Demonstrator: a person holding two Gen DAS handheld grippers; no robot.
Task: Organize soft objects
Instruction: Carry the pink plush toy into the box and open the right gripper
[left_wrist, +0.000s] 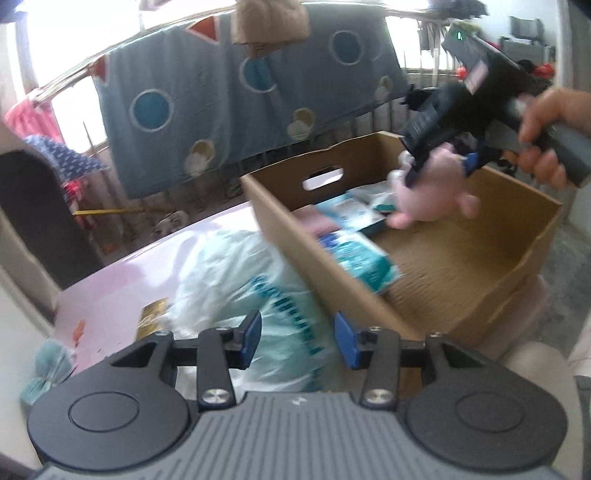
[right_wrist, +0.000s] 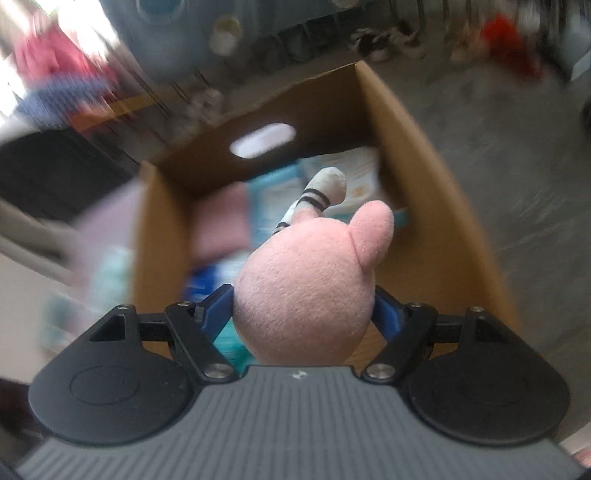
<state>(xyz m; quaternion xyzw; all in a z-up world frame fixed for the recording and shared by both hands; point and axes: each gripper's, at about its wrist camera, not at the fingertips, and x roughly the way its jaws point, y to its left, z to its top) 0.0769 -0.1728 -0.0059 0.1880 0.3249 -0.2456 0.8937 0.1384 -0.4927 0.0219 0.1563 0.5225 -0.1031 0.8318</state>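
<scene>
Pink table (left_wrist: 122, 273) carries an open brown cardboard box (left_wrist: 491, 280); bare floor at its near end. Right tool (right_wrist: 303, 306) clamps a pink plush toy (right_wrist: 314, 280) above it, long axis pointing away. Left tool (left_wrist: 297, 339), half-open, empty, hangs over a crumpled white plastic bag (left_wrist: 236, 273).

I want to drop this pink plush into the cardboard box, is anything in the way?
Nothing visible blocks it. The pink plush hangs over the open cardboard box; packets fill the far end, leaving the near floor bare.

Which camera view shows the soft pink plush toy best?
The right wrist view: the pink plush toy fills the centre, sharp, pressed between the right gripper's blue pads above the cardboard box. The left wrist view shows it small, blurred and partly hidden behind that gripper.
</scene>
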